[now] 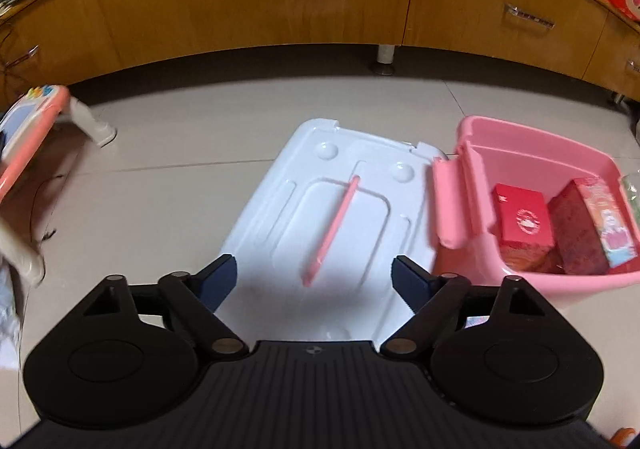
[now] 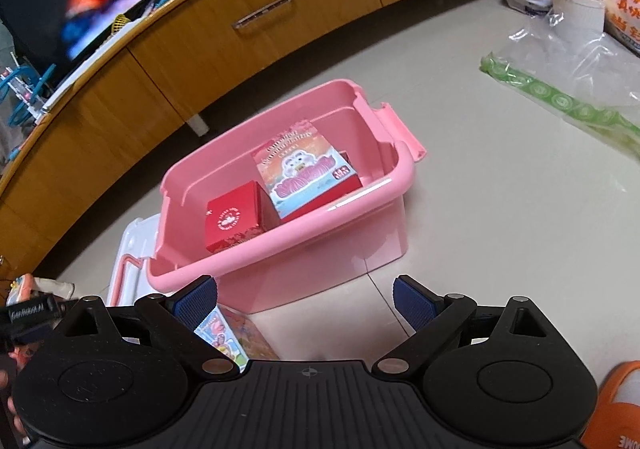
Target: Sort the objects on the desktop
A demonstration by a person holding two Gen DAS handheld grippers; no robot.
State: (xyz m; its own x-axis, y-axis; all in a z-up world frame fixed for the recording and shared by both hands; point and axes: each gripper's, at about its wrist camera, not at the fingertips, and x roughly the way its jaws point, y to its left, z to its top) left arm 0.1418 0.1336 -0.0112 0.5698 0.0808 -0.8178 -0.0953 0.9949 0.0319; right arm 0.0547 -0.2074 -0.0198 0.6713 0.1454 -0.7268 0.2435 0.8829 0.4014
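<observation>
On the tiled floor [image 1: 168, 153] by the wooden cabinet, both grippers, left [image 1: 314, 281] and right [image 2: 305, 299], hang wide open and empty, so the left should probably descend squarely over the pink pen [image 1: 331, 229] on the white lid [image 1: 280, 209], pinch mid-shaft, then carry it to the pink bin [image 2: 280, 245] already holding two boxes.

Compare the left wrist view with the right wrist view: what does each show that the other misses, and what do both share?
Only the left wrist view shows the pink pen lying on the white lid. Only the right shows the white basket and a colourful packet on the floor. Both show the pink bin holding the red box.
</observation>
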